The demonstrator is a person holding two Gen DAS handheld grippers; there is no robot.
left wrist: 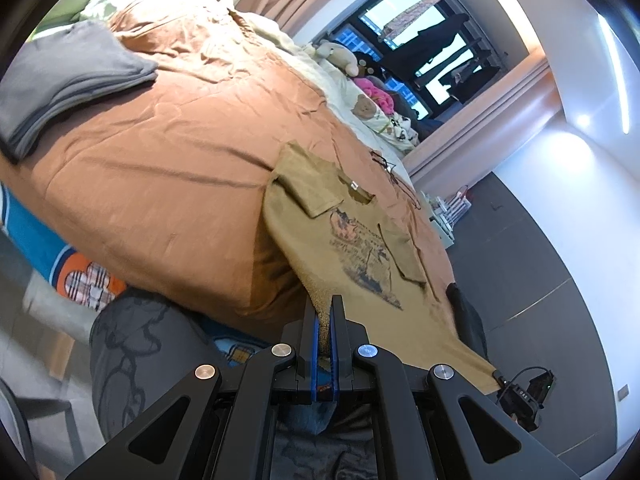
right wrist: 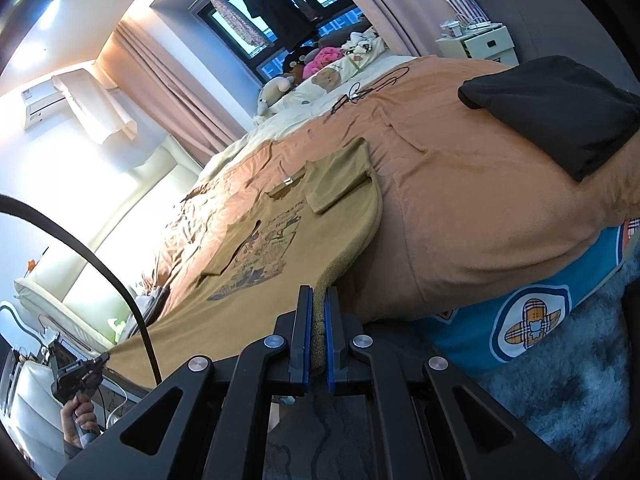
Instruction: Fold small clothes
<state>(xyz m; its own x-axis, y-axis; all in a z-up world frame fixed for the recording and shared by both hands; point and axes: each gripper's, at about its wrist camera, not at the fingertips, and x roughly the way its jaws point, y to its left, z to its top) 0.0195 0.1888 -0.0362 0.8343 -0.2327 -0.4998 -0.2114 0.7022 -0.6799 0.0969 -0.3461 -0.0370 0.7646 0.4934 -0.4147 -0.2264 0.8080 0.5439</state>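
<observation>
A tan T-shirt (left wrist: 340,240) with a dark printed picture lies face up on the orange bedspread (left wrist: 160,168), both sleeves folded in over the chest. Its bottom hem is pulled off the bed's edge. My left gripper (left wrist: 325,312) is shut on one hem corner. My right gripper (right wrist: 319,300) is shut on the other hem corner of the T-shirt (right wrist: 280,240). In the right wrist view the left gripper (right wrist: 80,372) shows at the far left, held in a hand.
A folded grey garment (left wrist: 68,84) lies on the bed's left side. A folded black garment (right wrist: 560,108) lies on the bedspread (right wrist: 460,200) to the right. Plush toys (left wrist: 340,56), a black cable (right wrist: 368,88) and a white nightstand (right wrist: 480,44) are beyond. A blue rug (right wrist: 560,380) is below.
</observation>
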